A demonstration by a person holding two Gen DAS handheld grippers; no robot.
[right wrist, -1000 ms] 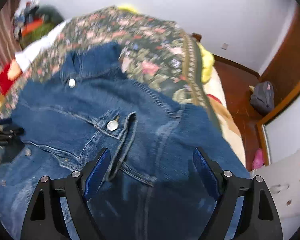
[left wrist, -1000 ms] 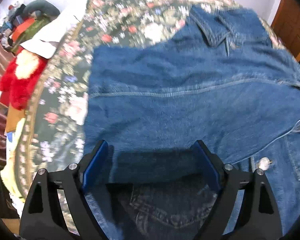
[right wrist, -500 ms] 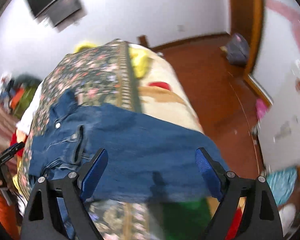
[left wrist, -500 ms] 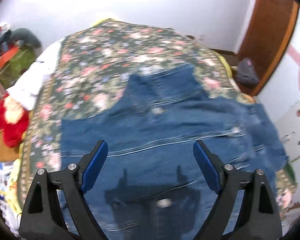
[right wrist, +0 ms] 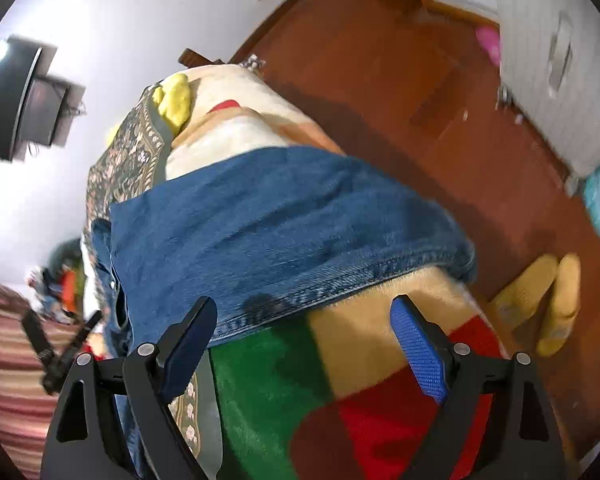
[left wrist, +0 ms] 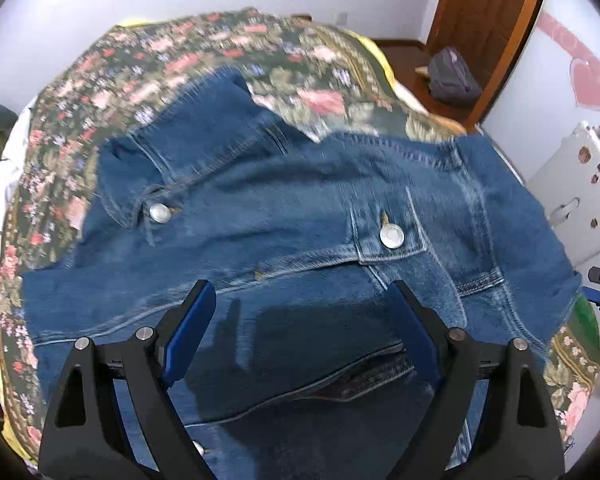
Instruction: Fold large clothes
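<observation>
Jacket [left wrist: 300,208] lies spread on bed [left wrist: 204,52], one side overhanging its edge. Left tool [left wrist: 302,332] and right tool [right wrist: 304,340]: jaws apart, empty.

Denim jacket [left wrist: 300,216] spread front-up on floral bedspread [left wrist: 148,60]; left tool [left wrist: 304,332] above it, jaws wide, nothing held.

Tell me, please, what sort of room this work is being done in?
Most likely a bedroom at home: a denim jacket lies on a bed with a floral bedspread, beside a wooden door and a wall-mounted television.
</observation>
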